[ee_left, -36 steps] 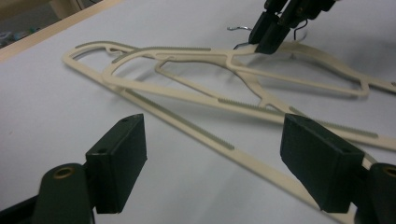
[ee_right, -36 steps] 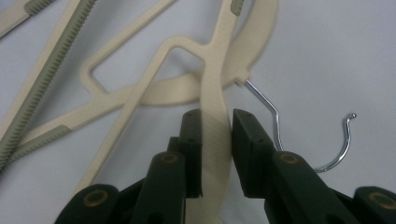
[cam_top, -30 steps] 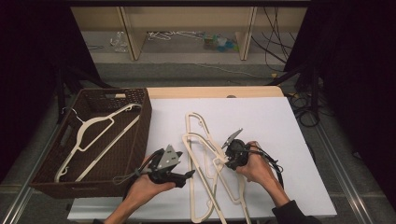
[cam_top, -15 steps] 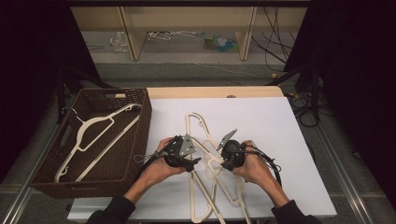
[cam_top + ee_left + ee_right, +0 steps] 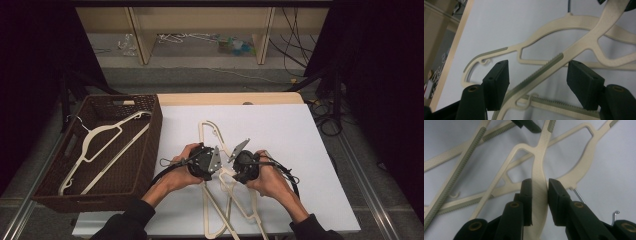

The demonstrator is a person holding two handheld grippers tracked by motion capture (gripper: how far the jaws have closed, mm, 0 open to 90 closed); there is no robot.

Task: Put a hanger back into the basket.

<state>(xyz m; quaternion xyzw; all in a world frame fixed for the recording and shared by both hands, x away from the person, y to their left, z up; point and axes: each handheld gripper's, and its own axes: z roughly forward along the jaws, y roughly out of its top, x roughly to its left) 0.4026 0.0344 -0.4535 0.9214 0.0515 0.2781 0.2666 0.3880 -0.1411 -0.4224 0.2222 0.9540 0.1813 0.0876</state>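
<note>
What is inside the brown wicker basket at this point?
One cream plastic hanger lies slanted inside the wicker basket, its metal hook toward the far left corner. Its woven floor shows around it; the strip behind the near wall is hidden.

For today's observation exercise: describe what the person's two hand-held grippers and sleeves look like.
Both are black. The left gripper carries a grey three-cornered plate, as does the right gripper. A black cable trails from each. In the gripper views, the jaws are black, blocky, rectangular pads on arms with brass-coloured round fittings. The person wears dark long sleeves.
</note>
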